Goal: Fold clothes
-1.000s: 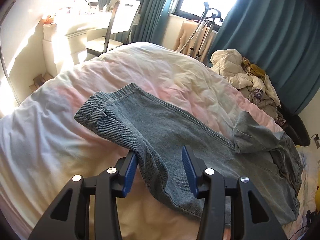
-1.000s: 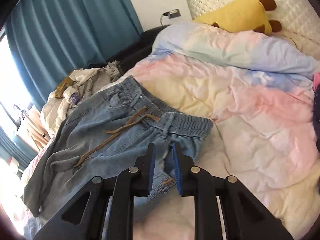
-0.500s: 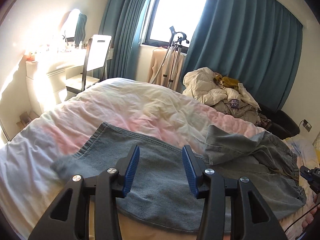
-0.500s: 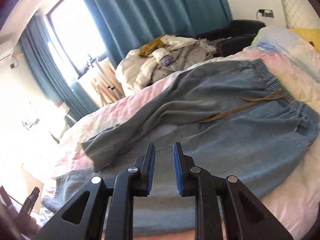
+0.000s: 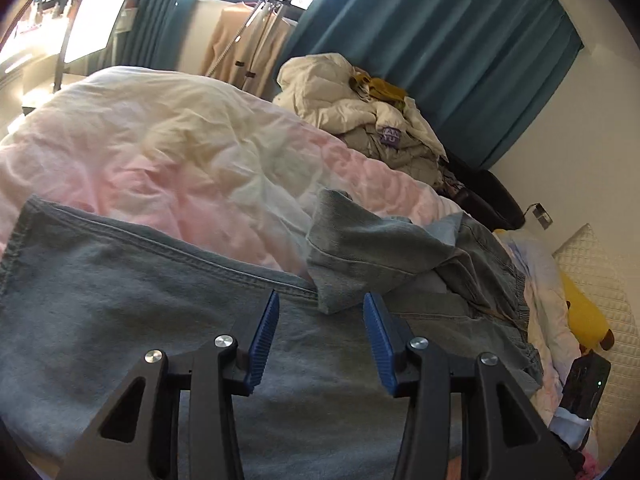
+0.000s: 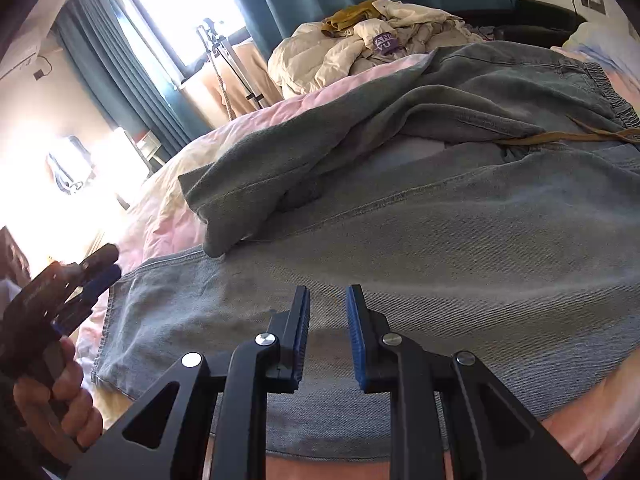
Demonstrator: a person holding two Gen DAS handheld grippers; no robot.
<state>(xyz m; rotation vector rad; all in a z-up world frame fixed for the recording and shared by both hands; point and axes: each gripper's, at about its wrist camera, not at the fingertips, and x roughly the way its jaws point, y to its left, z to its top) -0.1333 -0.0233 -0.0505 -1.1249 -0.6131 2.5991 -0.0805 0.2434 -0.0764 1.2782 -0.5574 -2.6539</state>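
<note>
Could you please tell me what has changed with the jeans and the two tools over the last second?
Both tools swung away from the ends of the jeans. The right tool left the waistband and now hovers over the near leg; the left tool left the cuff and faces the crumpled far leg. Neither holds cloth. The jeans lie as before, far leg bunched on the bed.

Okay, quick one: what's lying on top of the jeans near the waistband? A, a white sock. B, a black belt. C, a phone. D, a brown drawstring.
D: a brown drawstring trails across the jeans from the elastic waistband in the right wrist view.
</note>
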